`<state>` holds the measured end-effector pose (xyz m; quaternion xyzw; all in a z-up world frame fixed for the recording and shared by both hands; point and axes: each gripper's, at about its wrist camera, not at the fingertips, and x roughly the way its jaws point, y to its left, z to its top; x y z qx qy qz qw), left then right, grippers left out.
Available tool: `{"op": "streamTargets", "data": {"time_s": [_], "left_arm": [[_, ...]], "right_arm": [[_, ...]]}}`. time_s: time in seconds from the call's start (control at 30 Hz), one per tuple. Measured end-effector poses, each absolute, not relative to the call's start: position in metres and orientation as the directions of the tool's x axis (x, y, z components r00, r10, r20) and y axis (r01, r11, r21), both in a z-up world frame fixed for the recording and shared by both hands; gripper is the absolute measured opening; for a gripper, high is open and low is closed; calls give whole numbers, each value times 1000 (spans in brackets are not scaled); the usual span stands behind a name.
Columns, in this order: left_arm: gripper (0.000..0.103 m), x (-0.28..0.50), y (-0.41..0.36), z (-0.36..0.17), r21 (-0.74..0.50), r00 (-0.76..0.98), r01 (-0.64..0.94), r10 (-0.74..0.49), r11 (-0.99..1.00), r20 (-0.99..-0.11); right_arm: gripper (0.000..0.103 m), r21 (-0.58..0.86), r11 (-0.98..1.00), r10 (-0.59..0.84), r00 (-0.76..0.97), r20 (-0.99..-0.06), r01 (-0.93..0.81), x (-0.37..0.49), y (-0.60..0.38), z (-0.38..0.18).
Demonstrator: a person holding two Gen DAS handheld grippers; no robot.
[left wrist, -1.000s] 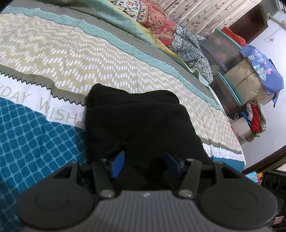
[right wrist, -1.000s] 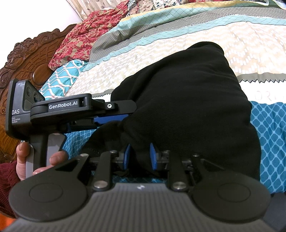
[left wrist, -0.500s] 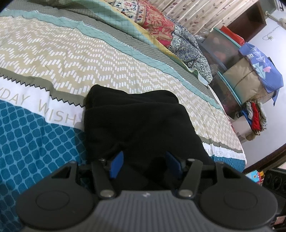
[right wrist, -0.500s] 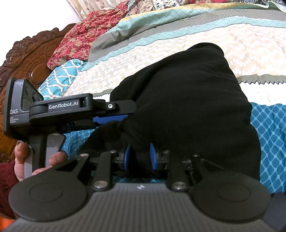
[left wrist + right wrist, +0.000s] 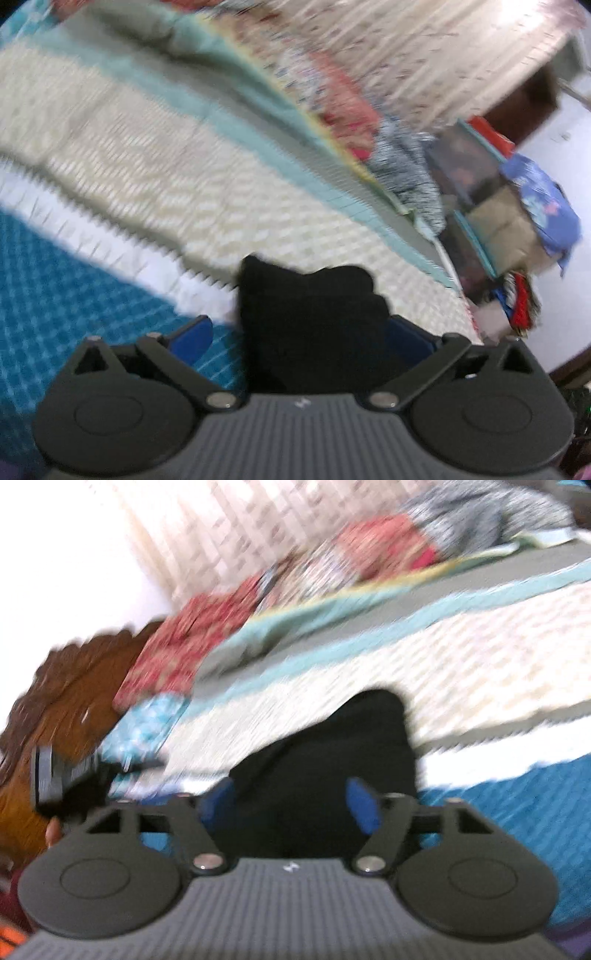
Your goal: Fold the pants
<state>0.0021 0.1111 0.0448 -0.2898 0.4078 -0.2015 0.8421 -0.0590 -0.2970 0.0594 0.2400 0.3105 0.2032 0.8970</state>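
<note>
Pants (image 5: 314,325), black and folded into a bundle, lie on the bed's patterned cover (image 5: 129,173); the left hand-held gripper (image 5: 306,332) has just opened wide around their near end, pads off the cloth. From the right wrist, the right hand-held gripper (image 5: 295,805) has likewise just spread, the pants (image 5: 332,760) loose between its blue pads (image 5: 364,808).

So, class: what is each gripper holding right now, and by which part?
Nothing. Both the left gripper and the right gripper have just been opening; the folded black pants lie between the spread fingers, ungripped, on the bed.
</note>
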Motion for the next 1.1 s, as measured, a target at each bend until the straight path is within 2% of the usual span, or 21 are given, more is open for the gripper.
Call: {"op": "streamTargets", "data": {"time_s": [0.1,0.2,0.4,0.57,0.63,0.67,0.7,0.73,0.77,0.87,0.93,1.1], "left_arm": [[103,7,109,25,-715,535,70,-631,695,-562],[103,15,95,9,-725,485,67,-657,686,-577],[103,32,61,-15,-686,400,91,-657,722,-639],[102,40,42,-21,-657,414,145,-649,740,-638],[101,40,32,-21,-638,423,175,-642,750,-639],[89,42,28,-20,-633,426,183,-641,752,-638],[83,43,27,-19,-636,422,182,-644,750,-638],[76,45,28,-18,-643,422,170,-645,747,-638],[63,47,33,-16,-659,422,150,-650,737,-631],[46,57,45,-1,-718,416,108,-687,688,-596],[46,66,43,24,-722,443,166,-704,672,-554],[46,128,26,82,-617,551,323,-672,718,-494]], "right_arm": [[82,557,821,448,749,-488,-129,-52,-320,49],[82,559,823,438,736,-516,-98,-45,-328,32],[84,605,789,496,693,-523,-108,-25,-324,11],[86,603,786,526,655,-543,-132,-8,-319,-1],[85,651,752,566,610,-555,-107,2,-319,-15],[80,697,712,601,589,-540,-86,5,-319,-21],[59,749,659,644,566,-514,-71,7,-319,-26],[55,792,608,681,549,-484,-55,9,-317,-29],[53,803,595,683,553,-476,-44,8,-316,-28],[47,811,572,716,559,-419,-125,0,-311,-4],[46,807,539,756,561,-336,-242,-1,-307,25],[46,652,589,773,569,-282,-477,37,-290,85]]}}
